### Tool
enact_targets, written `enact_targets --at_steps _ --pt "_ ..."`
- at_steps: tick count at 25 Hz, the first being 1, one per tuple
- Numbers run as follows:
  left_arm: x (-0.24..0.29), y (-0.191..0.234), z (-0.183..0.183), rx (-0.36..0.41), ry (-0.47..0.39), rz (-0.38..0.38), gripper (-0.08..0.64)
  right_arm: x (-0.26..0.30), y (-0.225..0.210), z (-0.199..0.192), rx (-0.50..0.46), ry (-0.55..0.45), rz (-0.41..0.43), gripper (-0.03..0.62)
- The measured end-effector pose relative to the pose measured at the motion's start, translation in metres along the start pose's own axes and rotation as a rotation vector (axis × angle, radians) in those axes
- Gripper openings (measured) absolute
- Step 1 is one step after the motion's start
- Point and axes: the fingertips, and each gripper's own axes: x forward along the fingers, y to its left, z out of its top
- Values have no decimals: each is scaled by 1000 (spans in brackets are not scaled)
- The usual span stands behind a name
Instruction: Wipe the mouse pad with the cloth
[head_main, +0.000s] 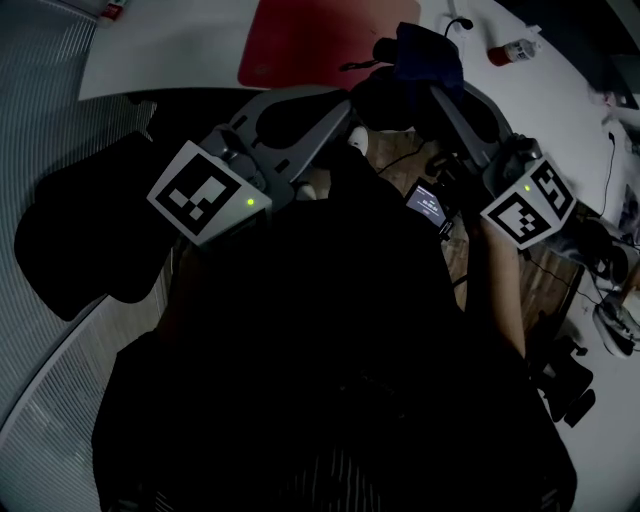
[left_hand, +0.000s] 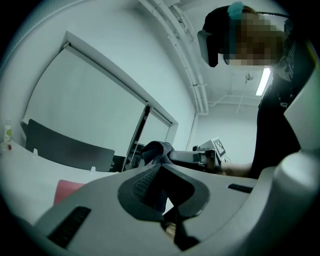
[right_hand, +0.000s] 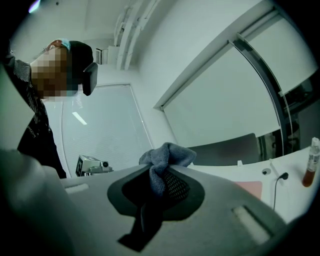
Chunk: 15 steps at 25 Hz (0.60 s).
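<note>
Over the tabletop's (head_main: 170, 50) near edge, both claws tilt upward. The right claw (right_hand: 160, 167) pinches the bunched cloth (right_hand: 167, 155), and the left claw (left_hand: 159, 166) is pressed together, empty. The red mouse pad (head_main: 320, 40) lies flat along that edge.

Counter (head_main: 170, 50): white and long, its near edge crossing the top of the head view.
Floor (head_main: 548, 262): wood-look boards below the counter's near edge, toward its right end.
Chair (head_main: 85, 235): black, off the counter's near left corner.
Ribbed surface (head_main: 40, 130): grey, fine-lined, beside the chair; what it is cannot be told.
Dark panel (left_hand: 65, 149): low and curved, along the counter's far edge.
Wall (left_hand: 105, 40): plain white.
Blinds (left_hand: 85, 107): pale panels in slim frames.
Ceiling (left_hand: 227, 85): white, with pipes (left_hand: 187, 55) running across.
Light (left_hand: 263, 82): one bright strip overhead.
</note>
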Motion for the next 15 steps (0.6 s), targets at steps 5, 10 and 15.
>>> enact_targets --at_steps 5,10,15 --pt "25 21 14 14 1 46 6 12 -36 18 7 -3 34 38" --pt "79 48 32 26 19 79 6 18 -94 49 5 -4 56 38" --pt "128 72 31 -6 68 100 6 25 -147 62 38 18 87 38"
